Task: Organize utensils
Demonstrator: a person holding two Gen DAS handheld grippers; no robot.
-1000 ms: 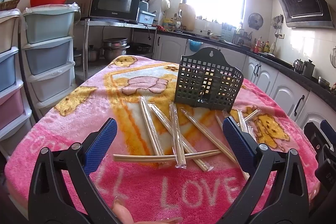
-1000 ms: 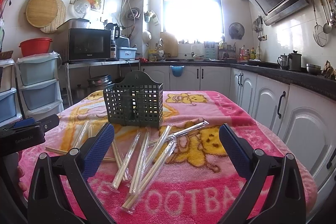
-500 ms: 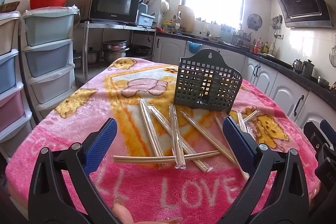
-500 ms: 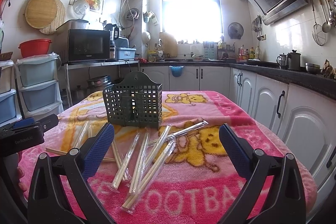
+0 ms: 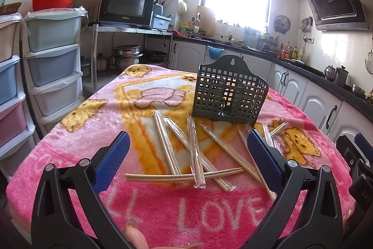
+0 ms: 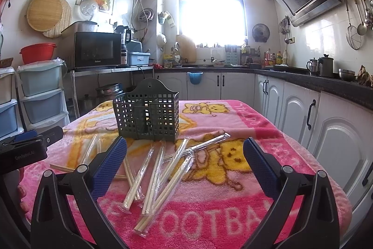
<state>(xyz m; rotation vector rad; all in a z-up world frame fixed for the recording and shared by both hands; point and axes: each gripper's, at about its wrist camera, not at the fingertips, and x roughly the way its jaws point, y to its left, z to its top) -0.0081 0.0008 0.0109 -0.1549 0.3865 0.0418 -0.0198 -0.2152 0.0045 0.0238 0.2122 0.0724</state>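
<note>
A dark green slotted utensil holder (image 5: 229, 91) (image 6: 147, 114) stands upright mid-table on the pink blanket (image 5: 77, 139) (image 6: 235, 119). Several wrapped chopstick pairs (image 5: 195, 151) (image 6: 160, 167) lie scattered in front of it, and one bare pair (image 5: 184, 176) lies crosswise nearest me. My left gripper (image 5: 187, 146) is open and empty, hovering short of the chopsticks. Just as empty, my right gripper (image 6: 185, 154) is open above the right-hand pile. Each gripper shows at the edge of the other's view.
Stacked plastic drawers (image 5: 52, 67) stand left of the table. White cabinets (image 6: 338, 139) under a dark counter run along the right. A microwave (image 5: 124, 4) sits on a metal rack behind. The table's near edge falls away just below both grippers.
Both grippers have drifted slightly, with the left view tilting up a little. Nothing on the table has moved and both stay open.
</note>
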